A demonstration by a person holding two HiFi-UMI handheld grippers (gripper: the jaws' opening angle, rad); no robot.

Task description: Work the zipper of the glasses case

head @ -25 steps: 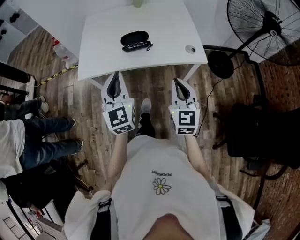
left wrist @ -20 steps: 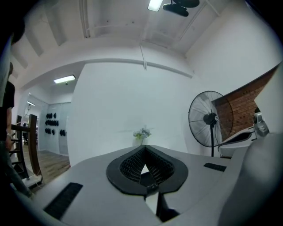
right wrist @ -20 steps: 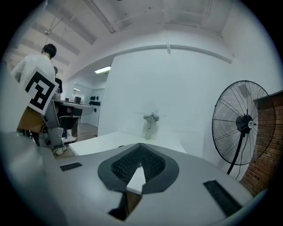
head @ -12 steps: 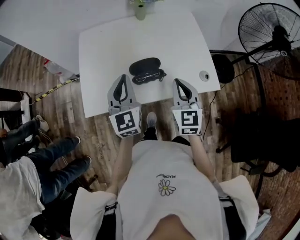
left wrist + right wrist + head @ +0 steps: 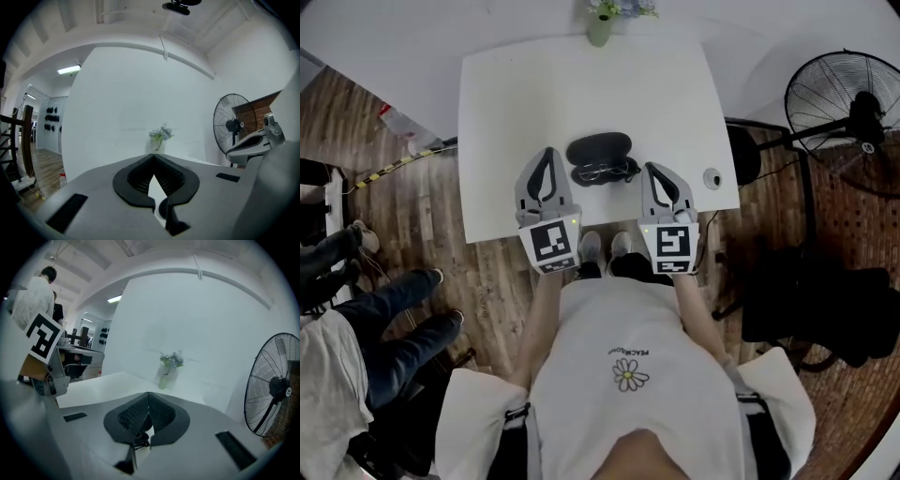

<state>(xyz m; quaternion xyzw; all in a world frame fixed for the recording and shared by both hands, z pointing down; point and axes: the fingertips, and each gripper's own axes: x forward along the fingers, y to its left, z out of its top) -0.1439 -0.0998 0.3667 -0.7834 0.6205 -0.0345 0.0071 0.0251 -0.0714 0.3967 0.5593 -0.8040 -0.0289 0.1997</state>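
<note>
Glasses case [image 5: 599, 150], black, lies on white table [image 5: 511, 103] nr front edge, betw. the two grippers. L gripper [image 5: 547, 155]: jaws together, nothing betw. them, just left of case. R gripper [image 5: 650, 169]: jaws together, empty, just right of case.

White table [image 5: 525, 103], wood floor [image 5: 422, 234], fan [image 5: 848, 117]

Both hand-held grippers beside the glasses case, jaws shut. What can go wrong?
1. The left hand-held gripper and right hand-held gripper are shut and empty; pushing in like that could shove the glasses case across the table.
2. Nothing pins the case, so a one-handed zipper tug would likely drag it.
3. The zipper pull is hard to make out on the black case; a missed pinch is plausible.
</note>
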